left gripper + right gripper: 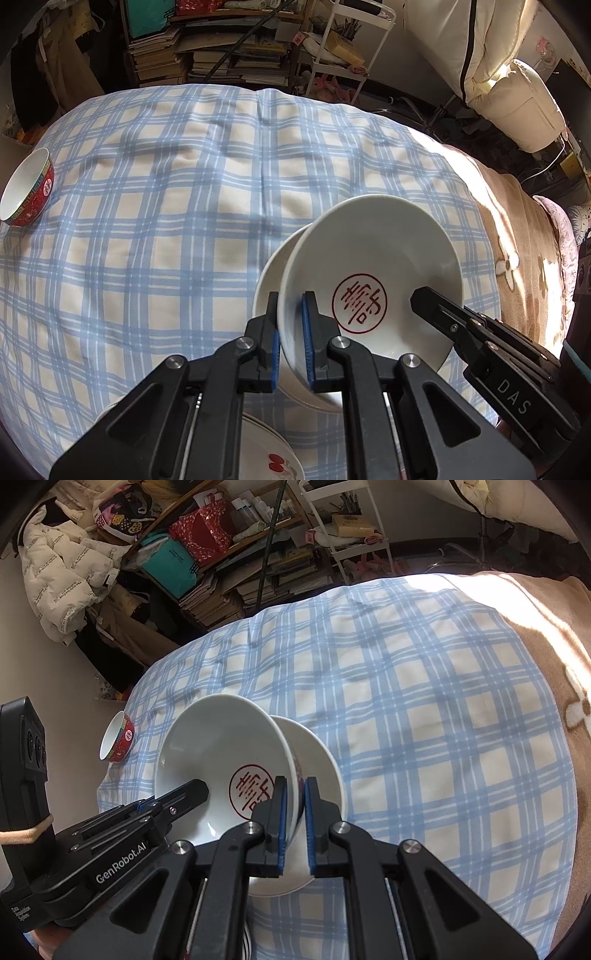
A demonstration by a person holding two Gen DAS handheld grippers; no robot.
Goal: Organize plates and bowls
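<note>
Far left on the checked cloth (pixel 166 206): small red bowl (pixel 27 188), tipped on its side. At the near edge, part of a plate (pixel 266 454) with a red motif. Left gripper (pixel 291 332) clamped on the left rim of the white bowl (pixel 369 258), tilted, red seal inside, white plate (pixel 266 280) just behind it. Right gripper (pixel 295 812) clamped on the opposite rim.

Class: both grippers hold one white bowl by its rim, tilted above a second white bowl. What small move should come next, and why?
Probably lower and level it. The left gripper and right gripper pinch opposite rims of the white bowl with the red seal, tilted over the second white bowl on the checked cloth. Easing it down level should nest it.
</note>
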